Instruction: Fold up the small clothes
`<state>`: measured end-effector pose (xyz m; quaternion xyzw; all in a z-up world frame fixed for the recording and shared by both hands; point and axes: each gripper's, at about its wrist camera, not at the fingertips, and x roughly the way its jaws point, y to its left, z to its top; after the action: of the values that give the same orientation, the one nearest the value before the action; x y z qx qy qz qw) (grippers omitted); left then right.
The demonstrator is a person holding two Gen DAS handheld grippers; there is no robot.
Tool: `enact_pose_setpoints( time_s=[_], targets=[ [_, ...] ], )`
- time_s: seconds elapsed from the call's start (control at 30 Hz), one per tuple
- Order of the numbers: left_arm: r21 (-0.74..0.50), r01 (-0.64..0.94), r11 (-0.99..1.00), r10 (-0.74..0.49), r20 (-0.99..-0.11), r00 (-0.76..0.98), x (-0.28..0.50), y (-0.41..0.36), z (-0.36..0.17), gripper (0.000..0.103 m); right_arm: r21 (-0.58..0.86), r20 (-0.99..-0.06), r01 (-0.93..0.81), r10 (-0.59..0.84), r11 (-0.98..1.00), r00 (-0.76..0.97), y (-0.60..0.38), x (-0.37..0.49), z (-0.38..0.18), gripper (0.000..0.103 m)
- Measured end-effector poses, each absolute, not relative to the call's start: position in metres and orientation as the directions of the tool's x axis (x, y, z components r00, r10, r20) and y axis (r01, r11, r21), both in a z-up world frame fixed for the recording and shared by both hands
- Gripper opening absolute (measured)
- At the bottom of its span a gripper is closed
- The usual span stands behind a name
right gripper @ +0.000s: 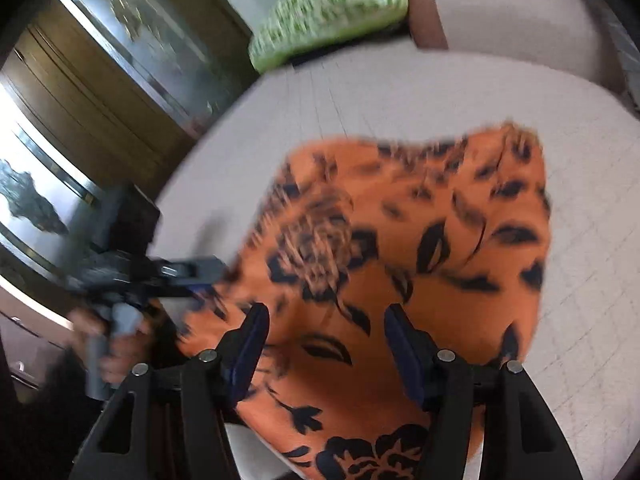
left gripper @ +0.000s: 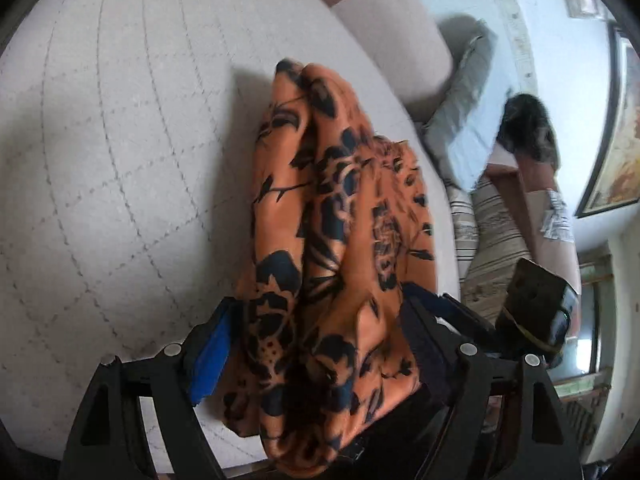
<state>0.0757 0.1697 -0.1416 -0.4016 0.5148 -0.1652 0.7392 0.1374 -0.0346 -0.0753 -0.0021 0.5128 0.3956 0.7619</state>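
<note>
An orange garment with a black flower print (left gripper: 332,232) hangs bunched in folds over a white quilted bed (left gripper: 120,140). My left gripper (left gripper: 316,344) has its blue-padded fingers on either side of the bunched cloth and looks shut on it. In the right wrist view the same garment (right gripper: 400,248) is spread wide above the bed (right gripper: 360,100). My right gripper (right gripper: 324,340) has its fingers wide apart above the cloth, holding nothing. The left gripper (right gripper: 200,272) shows there at the cloth's left edge, in a hand.
A beige bolster (left gripper: 396,32) and grey pillows (left gripper: 468,92) lie at the bed's far end. A green patterned pillow (right gripper: 332,8) lies at the bed's edge. A wooden cabinet with glass doors (right gripper: 100,80) stands on the left. A framed picture (left gripper: 616,152) hangs at right.
</note>
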Motion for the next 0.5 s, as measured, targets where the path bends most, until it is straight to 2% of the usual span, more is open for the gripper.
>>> enact_pose_setpoints(
  time_s=[0.03,0.07,0.1,0.17,0.27,0.33,0.37,0.4,0.47,0.5],
  targets=[
    [-0.764,-0.171,0.622,-0.657,-0.628,0.417,0.077,0.169,-0.143,0.079,0.405,-0.786,-0.608,0.600,0.682,0.149,-0.034,0.136,-0.080,0.064],
    [-0.761,-0.178,0.624,-0.649,-0.632,0.424,0.076,0.169,-0.142,0.051,0.397,-0.788,-0.615,0.597,0.682,0.153,-0.033,0.134,-0.083,0.064],
    [-0.760,-0.177,0.625,-0.655,-0.635,0.410,0.076,0.168,-0.143,0.032,0.398,-0.782,-0.615,0.603,0.680,0.161,-0.034,0.134,-0.083,0.064],
    [-0.782,-0.166,0.600,-0.670,-0.605,0.430,0.075,0.173,-0.140,0.029,0.426,-0.772,-0.597,0.617,0.680,0.152,-0.038,0.135,-0.083,0.064],
    [-0.802,-0.044,0.595,-0.680,-0.532,0.505,0.071,0.173,-0.113,0.028,0.461,-0.762,-0.572,0.633,0.678,0.138,-0.049,0.140,-0.086,0.064],
    [-0.792,-0.123,0.598,-0.658,-0.573,0.487,0.074,0.177,-0.130,0.028,0.474,-0.755,-0.561,0.641,0.678,0.136,-0.050,0.137,-0.089,0.064],
    [-0.783,-0.200,0.589,-0.660,-0.609,0.439,0.077,0.182,-0.152,0.031,0.475,-0.755,-0.563,0.642,0.677,0.136,-0.049,0.137,-0.091,0.064],
    [-0.801,-0.233,0.552,-0.684,-0.595,0.423,0.077,0.187,-0.165,0.033,0.472,-0.759,-0.562,0.637,0.679,0.134,-0.050,0.137,-0.093,0.064],
    [-0.822,-0.225,0.523,-0.688,-0.563,0.458,0.076,0.195,-0.154,0.037,0.479,-0.760,-0.562,0.639,0.674,0.119,-0.051,0.139,-0.096,0.064],
    [-0.819,-0.185,0.543,-0.668,-0.554,0.496,0.076,0.197,-0.139,0.042,0.476,-0.761,-0.565,0.638,0.674,0.120,-0.052,0.139,-0.095,0.064]
  ],
)
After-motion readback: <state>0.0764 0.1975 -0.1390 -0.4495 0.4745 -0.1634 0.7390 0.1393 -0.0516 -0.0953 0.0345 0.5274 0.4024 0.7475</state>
